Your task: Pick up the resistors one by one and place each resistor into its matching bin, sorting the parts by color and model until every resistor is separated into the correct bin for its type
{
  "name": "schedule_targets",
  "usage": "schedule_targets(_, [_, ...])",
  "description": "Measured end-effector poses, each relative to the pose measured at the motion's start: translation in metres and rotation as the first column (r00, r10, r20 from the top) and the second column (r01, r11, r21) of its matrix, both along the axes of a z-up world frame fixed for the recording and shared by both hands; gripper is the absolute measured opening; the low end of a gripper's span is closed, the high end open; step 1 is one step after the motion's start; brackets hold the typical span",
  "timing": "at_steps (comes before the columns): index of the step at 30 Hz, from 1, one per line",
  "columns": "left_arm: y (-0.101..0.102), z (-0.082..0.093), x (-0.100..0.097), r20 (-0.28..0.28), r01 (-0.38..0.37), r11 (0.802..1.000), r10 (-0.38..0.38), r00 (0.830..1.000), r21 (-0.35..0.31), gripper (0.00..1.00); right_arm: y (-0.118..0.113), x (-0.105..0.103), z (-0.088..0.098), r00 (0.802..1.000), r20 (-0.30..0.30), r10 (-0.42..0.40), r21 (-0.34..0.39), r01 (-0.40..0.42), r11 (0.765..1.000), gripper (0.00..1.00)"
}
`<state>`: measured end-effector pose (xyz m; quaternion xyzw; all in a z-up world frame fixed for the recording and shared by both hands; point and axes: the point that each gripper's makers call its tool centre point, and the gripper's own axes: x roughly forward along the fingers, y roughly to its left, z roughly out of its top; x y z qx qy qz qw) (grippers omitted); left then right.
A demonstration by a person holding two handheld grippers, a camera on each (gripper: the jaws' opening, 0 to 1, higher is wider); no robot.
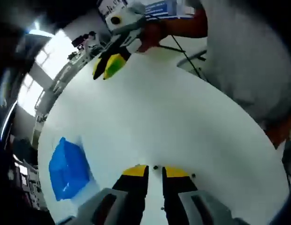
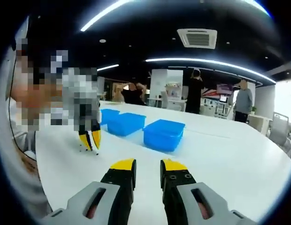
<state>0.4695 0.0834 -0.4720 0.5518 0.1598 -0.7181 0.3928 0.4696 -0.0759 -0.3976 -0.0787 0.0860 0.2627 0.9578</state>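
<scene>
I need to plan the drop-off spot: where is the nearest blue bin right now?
In the right gripper view the nearest blue bin sits on the white table, ahead of the right gripper and slightly to its right, with another blue bin just behind-left of it.

Handheld grippers: black jaws, yellow tips

The left gripper (image 1: 155, 172) and the right gripper (image 2: 147, 165) each had two black jaws capped with yellow pads, set on grey housings with dark slots. Small screws dotted the right one's black jaws. The person (image 1: 244, 51) wore a light grey top.
</scene>
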Motion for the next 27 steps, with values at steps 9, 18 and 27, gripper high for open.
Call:
schedule_targets(9, [-0.006, 0.001, 0.002, -0.016, 0.088, 0.993, -0.087, 0.996, 0.081, 0.1, -0.011, -0.007, 0.004, 1.0, 0.01, -0.023, 0.002, 0.023, 1.0, 0.23])
schedule_targets(18, [0.001, -0.009, 0.012, -0.015, 0.086, 0.988, -0.084, 0.996, 0.129, 0.11, -0.014, -0.007, 0.002, 1.0, 0.007, -0.026, 0.001, 0.026, 1.0, 0.23])
schedule_targets(27, [0.001, -0.011, 0.008, -0.07, 0.104, 0.983, -0.094, 0.993, 0.151, 0.06, -0.017, -0.006, -0.003, 0.999, -0.003, -0.033, 0.004, 0.033, 0.999, 0.23])
